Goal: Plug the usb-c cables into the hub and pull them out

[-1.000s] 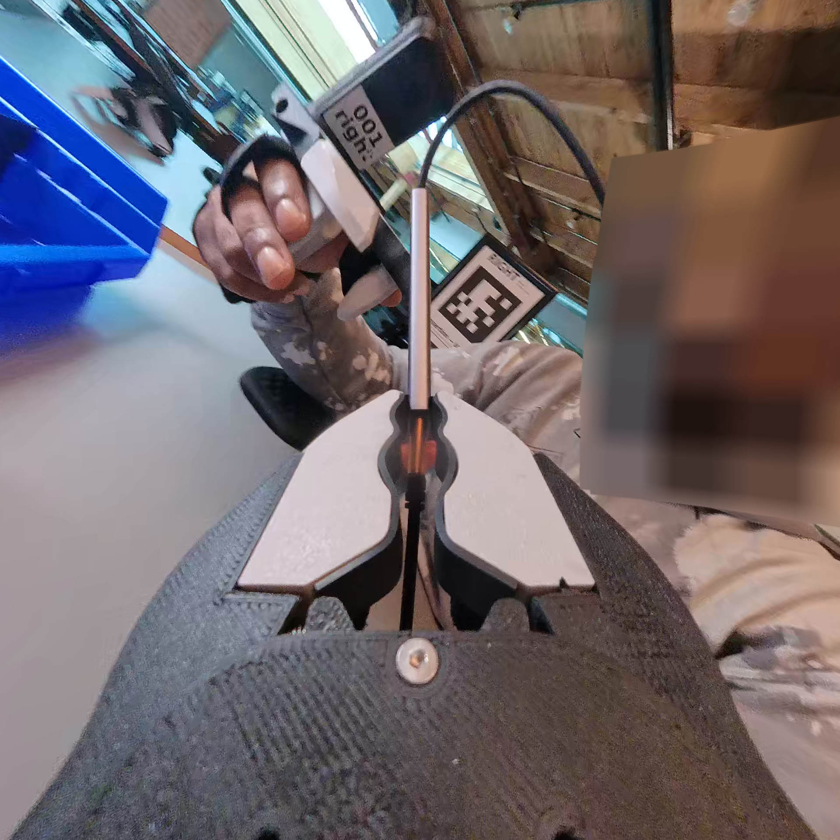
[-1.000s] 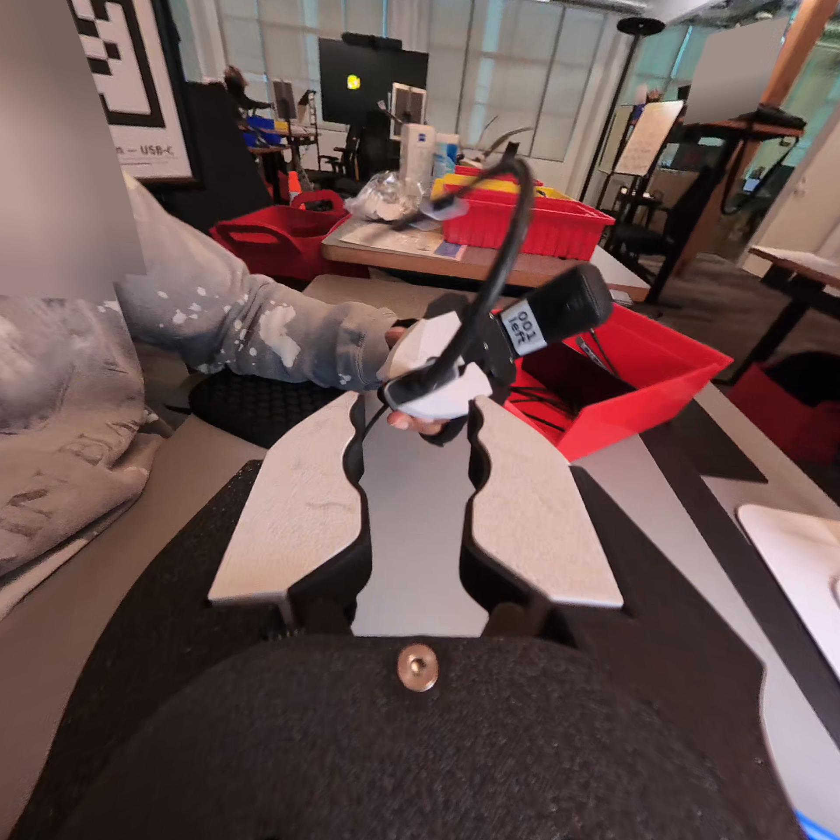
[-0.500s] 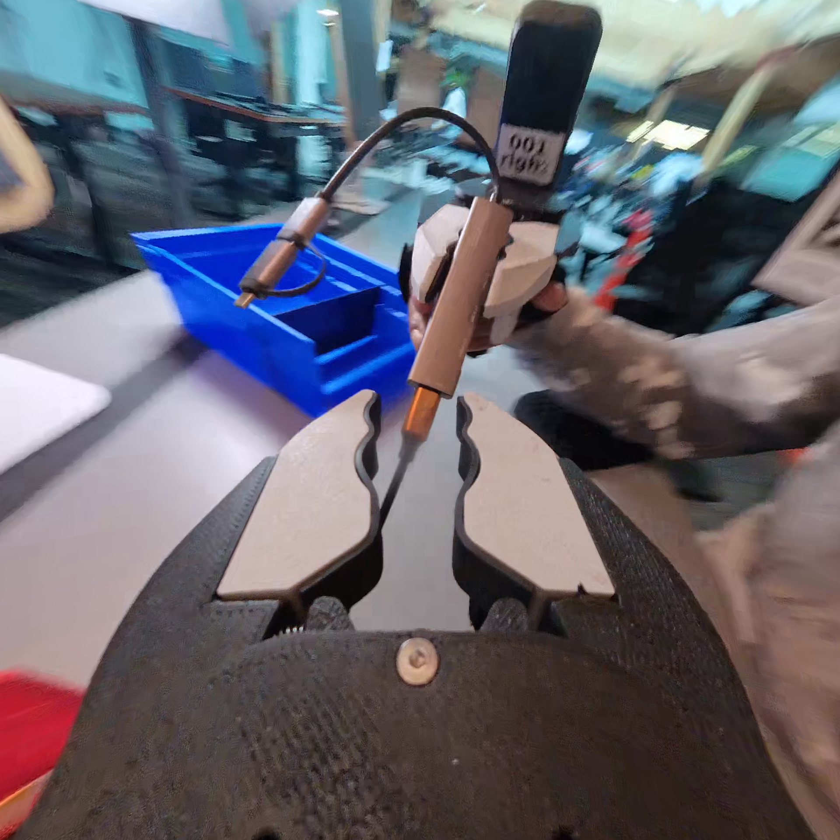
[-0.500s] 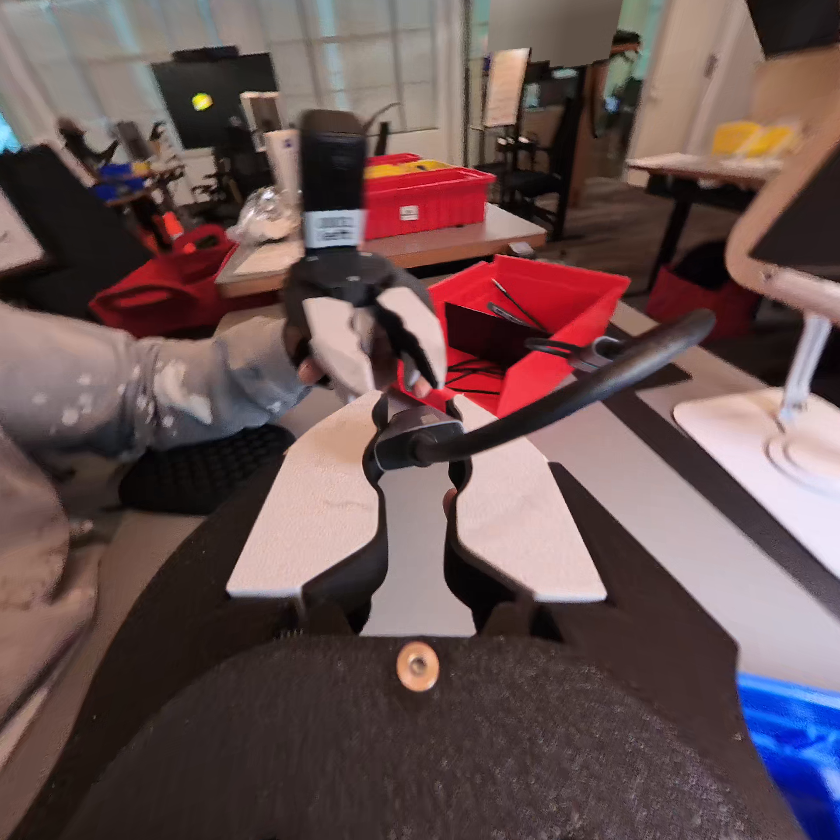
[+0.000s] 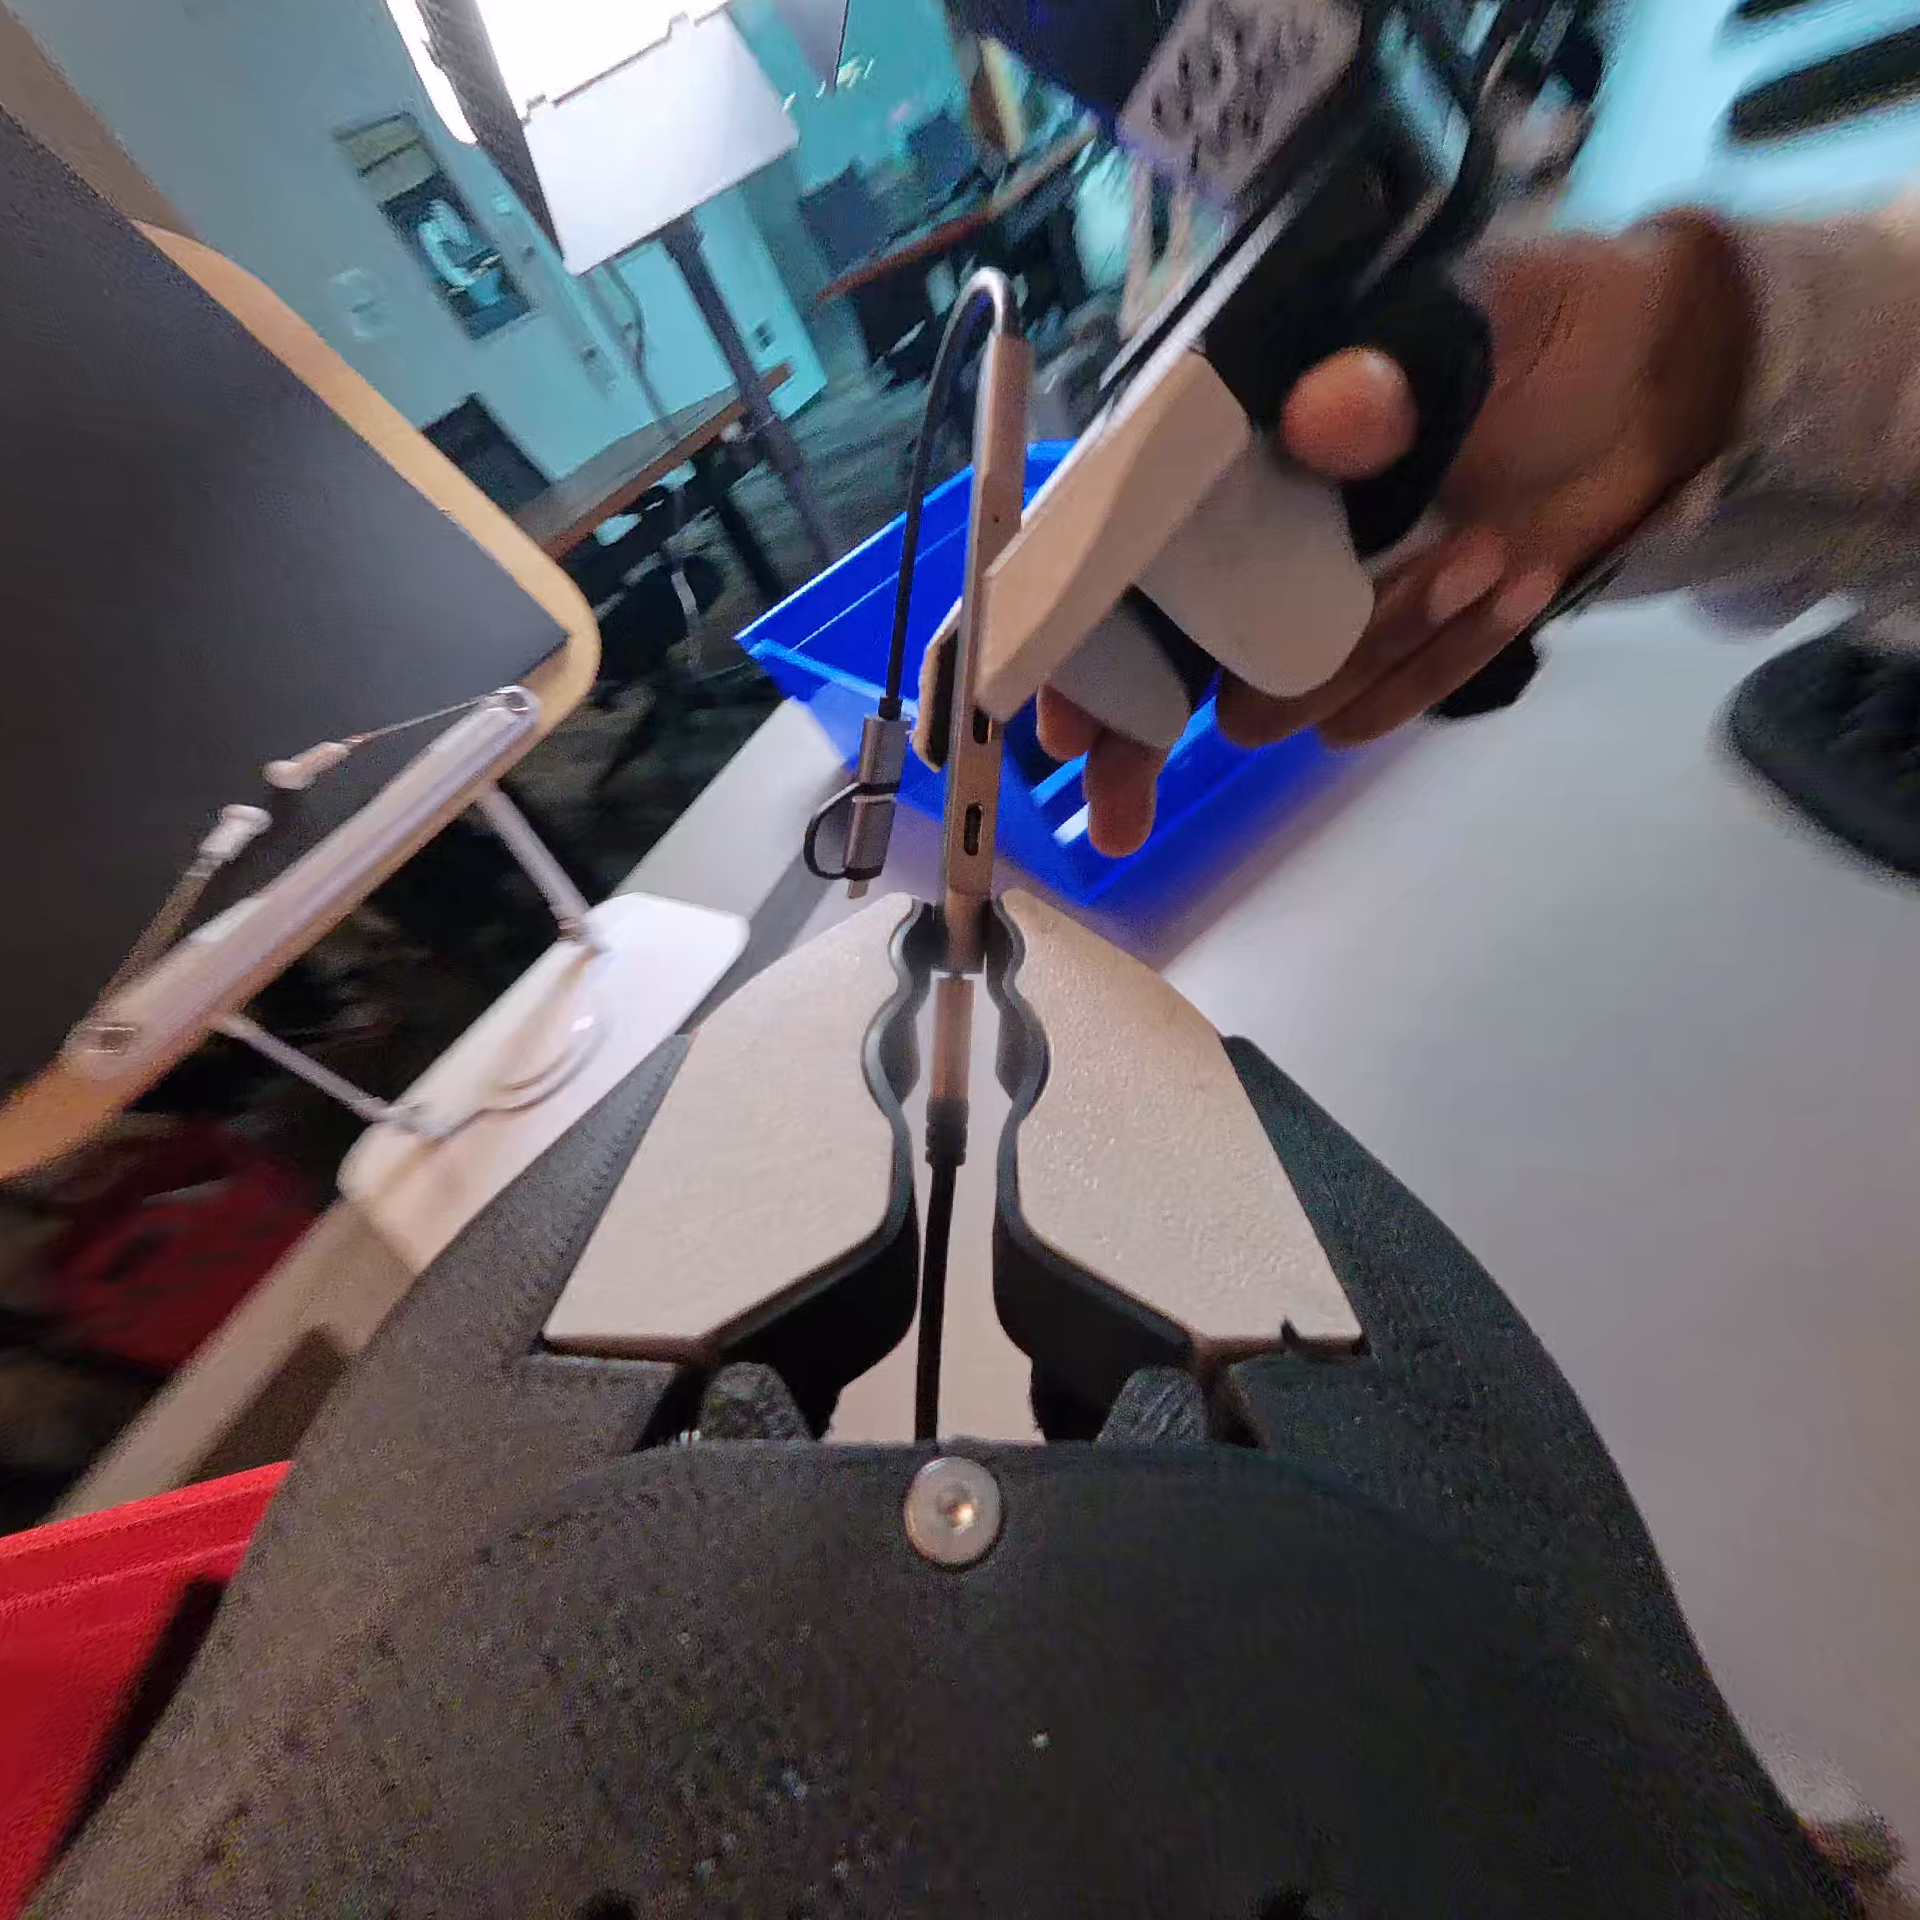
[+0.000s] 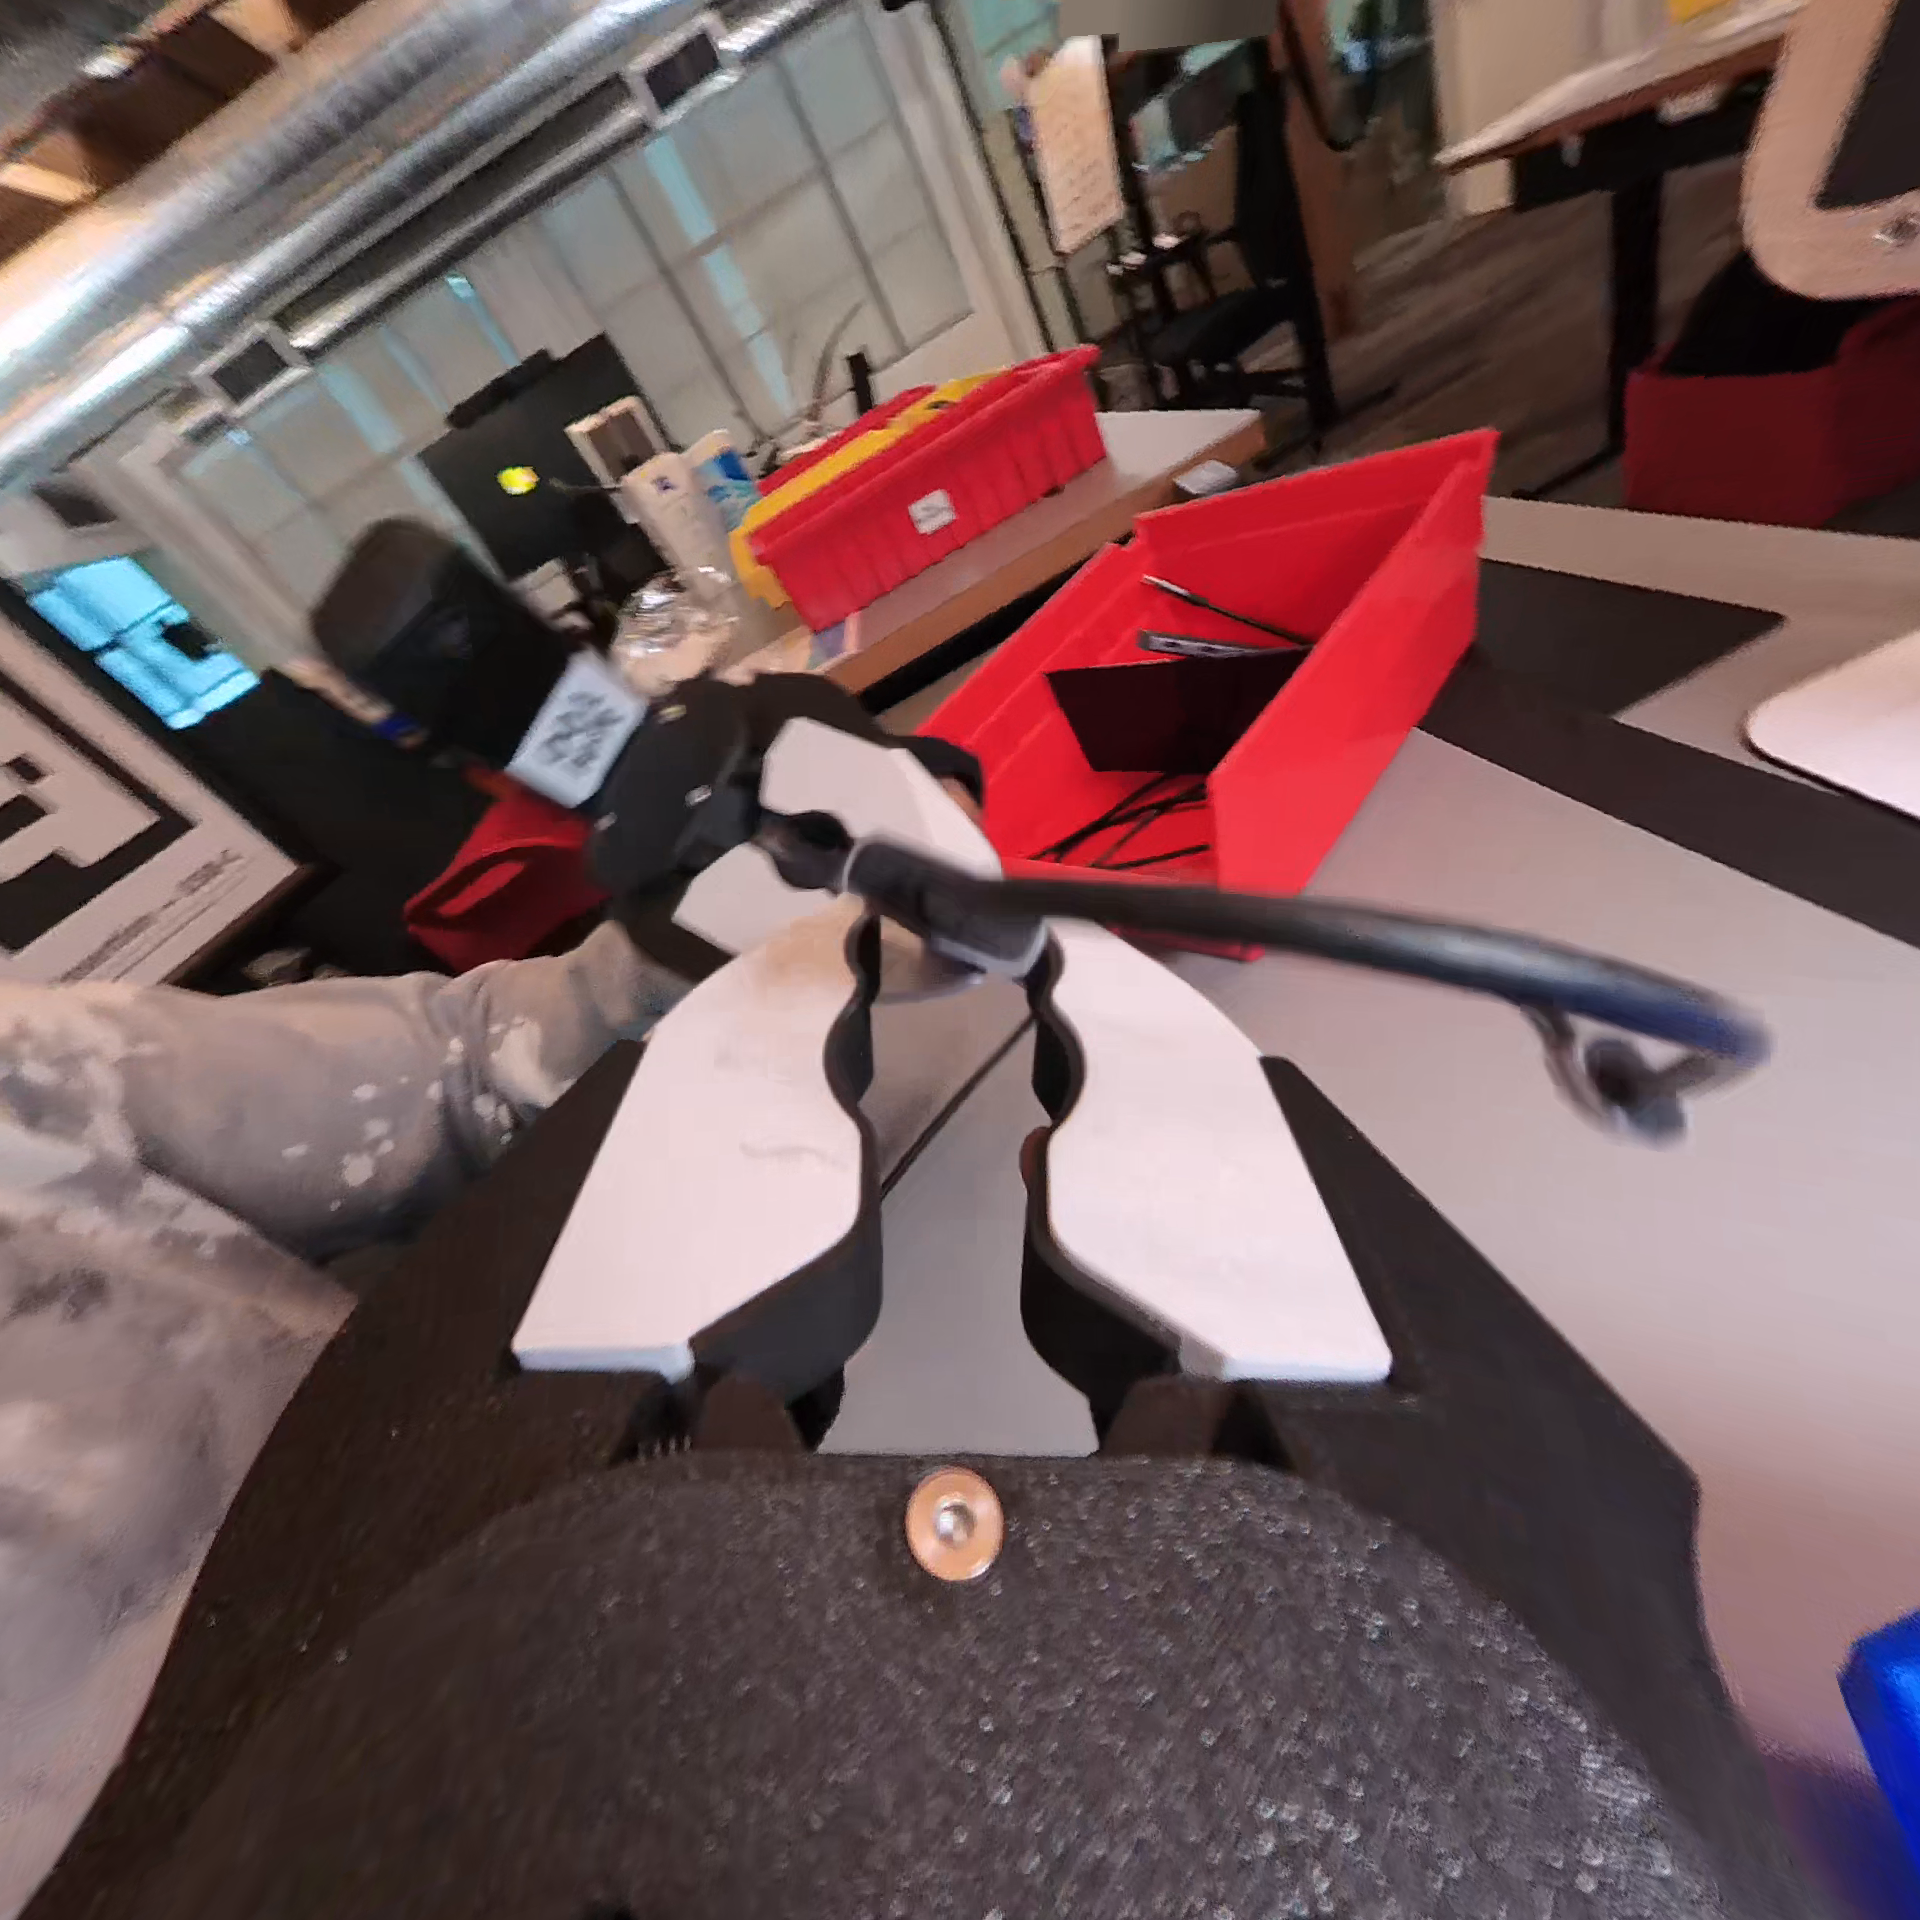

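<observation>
Two grippers share one slim silver hub (image 5: 985, 582): right jaws clench it, left jaws pinch its plugged cable (image 5: 937, 1278).

Slim grey hub (image 5: 987, 582) is held upright in mid-air, edge-on, w/ two slot ports seen on its side. Grey usb-c plug (image 5: 951, 1049) w/ black cable (image 5: 933, 1299) is seated at its lower end. Hub's own black lead (image 5: 914, 540) is looped down, adapter end (image 5: 871, 800) left dangling.

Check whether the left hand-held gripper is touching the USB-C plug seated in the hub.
Touching. In the left wrist view, the left hand-held gripper has its fingers closed against both sides of the USB-C plug, which meets the hub.
</observation>
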`<action>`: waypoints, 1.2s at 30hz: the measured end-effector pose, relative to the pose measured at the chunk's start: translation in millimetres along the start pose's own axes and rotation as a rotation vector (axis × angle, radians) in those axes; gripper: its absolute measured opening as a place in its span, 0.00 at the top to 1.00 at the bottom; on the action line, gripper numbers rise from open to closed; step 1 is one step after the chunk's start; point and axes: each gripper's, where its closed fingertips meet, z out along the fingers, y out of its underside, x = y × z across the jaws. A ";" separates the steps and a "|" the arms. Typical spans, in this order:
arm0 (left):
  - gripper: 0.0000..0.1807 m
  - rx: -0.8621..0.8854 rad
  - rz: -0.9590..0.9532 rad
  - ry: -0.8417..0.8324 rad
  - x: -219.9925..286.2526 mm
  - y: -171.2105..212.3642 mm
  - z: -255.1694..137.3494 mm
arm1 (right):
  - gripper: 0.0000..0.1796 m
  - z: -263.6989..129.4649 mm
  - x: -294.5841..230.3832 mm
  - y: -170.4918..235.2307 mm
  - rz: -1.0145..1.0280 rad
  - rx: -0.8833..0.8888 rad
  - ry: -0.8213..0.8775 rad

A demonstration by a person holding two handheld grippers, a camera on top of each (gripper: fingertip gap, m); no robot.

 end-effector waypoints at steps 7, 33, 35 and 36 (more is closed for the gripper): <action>0.95 0.278 -0.487 0.439 14.9 -22.9 -20.5 | 0.83 -14.7 -19.7 -7.5 -0.231 0.039 -0.089; 0.84 0.154 -0.333 0.298 -35.7 -33.6 -69.4 | 0.95 -45.9 -47.0 -8.2 -0.674 -0.046 -0.061; 0.83 0.066 -0.381 0.193 -77.6 -21.8 -85.3 | 0.95 -55.5 -44.2 -13.4 -0.691 -0.047 -0.030; 0.82 -0.014 -0.384 0.128 -97.7 -7.8 -89.8 | 0.95 -59.1 -44.1 -14.8 -0.699 -0.050 -0.021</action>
